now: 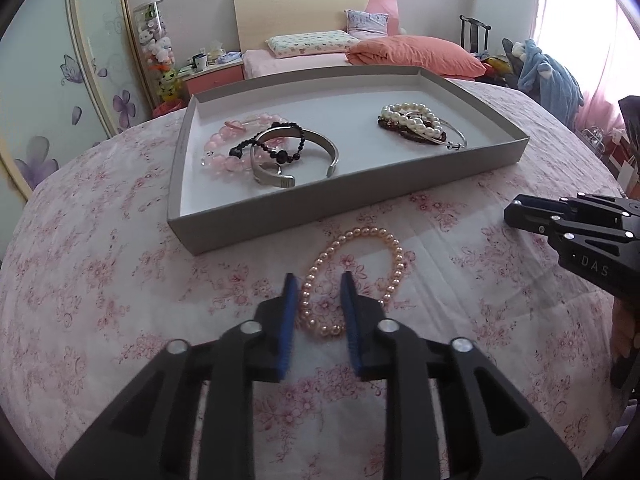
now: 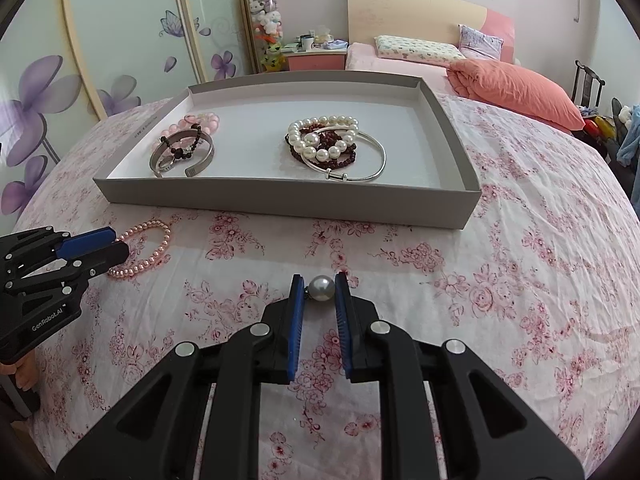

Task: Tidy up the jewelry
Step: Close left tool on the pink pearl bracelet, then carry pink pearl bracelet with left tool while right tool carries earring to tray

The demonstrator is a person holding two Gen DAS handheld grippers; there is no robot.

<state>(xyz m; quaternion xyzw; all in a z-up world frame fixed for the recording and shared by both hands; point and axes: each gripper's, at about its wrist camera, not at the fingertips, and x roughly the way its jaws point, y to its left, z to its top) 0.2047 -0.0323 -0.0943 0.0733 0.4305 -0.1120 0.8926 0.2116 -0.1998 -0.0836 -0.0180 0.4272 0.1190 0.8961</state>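
Two piles of bracelets already lie in the tray (image 2: 280, 200), while the open left gripper (image 1: 320, 280) straddles the pink bead bracelet (image 1: 352, 280) near the tray's front edge and the right gripper (image 2: 320, 280) pinches a loose pearl (image 2: 321, 288).

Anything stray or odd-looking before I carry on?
Yes: the pink pearl bracelet still lies on the floral cloth outside the tray. In the tray, bracelets lie piled in two overlapping heaps.
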